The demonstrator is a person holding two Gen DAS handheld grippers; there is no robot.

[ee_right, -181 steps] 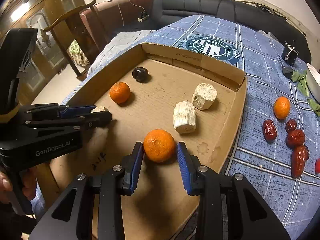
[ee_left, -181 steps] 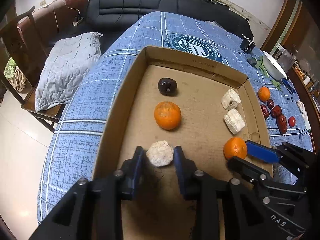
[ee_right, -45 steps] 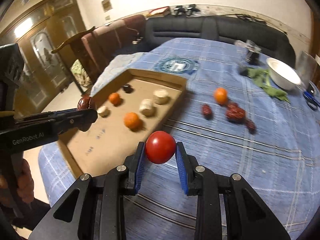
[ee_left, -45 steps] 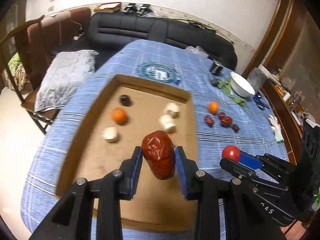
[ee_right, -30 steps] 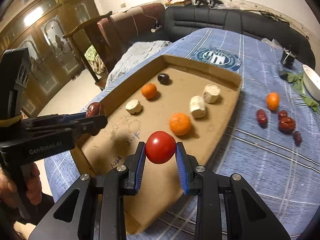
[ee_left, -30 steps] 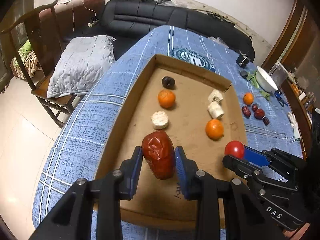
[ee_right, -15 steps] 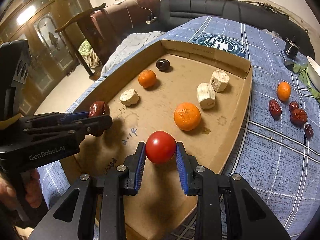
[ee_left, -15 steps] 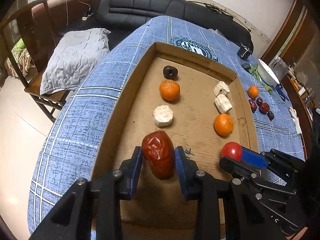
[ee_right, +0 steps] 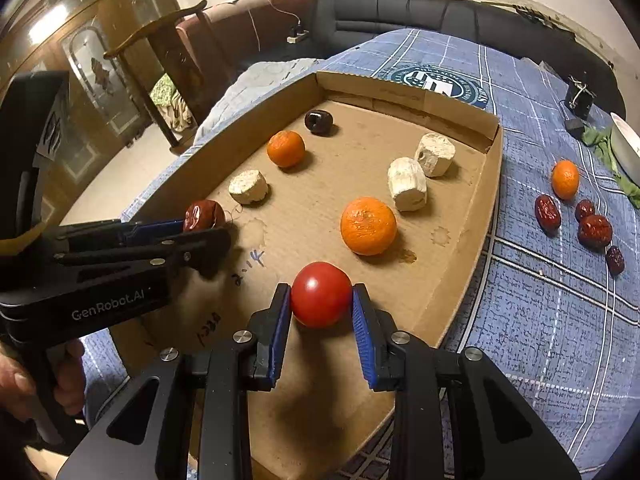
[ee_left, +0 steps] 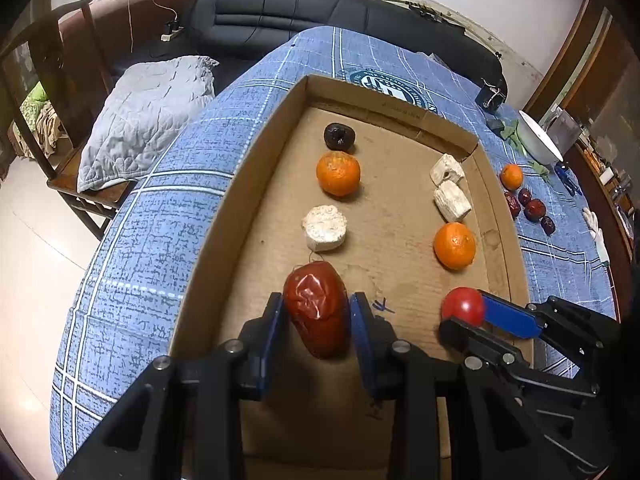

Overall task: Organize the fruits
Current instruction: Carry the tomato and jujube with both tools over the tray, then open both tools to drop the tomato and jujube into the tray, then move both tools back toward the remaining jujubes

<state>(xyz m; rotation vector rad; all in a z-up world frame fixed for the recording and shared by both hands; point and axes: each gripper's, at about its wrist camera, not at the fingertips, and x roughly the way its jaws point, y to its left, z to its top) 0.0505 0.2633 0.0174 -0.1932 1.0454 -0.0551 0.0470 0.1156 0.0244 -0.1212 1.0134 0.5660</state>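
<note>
A shallow cardboard tray lies on the blue checked tablecloth. My left gripper is shut on a wrinkled red date, low over the tray's near left floor; the right wrist view shows that date at its tips. My right gripper is shut on a red tomato over the tray's near right part, also seen as the tomato from the left. In the tray lie two oranges, a dark fruit and three pale chunks.
Outside the tray, to its right on the cloth, lie an orange and several red dates. A white bowl and green leaves sit beyond them. A wooden chair with a grey quilt and a black sofa stand past the table.
Both grippers have sunk a little closer to the tray floor, each still holding its fruit. The tray's contents have not moved.
</note>
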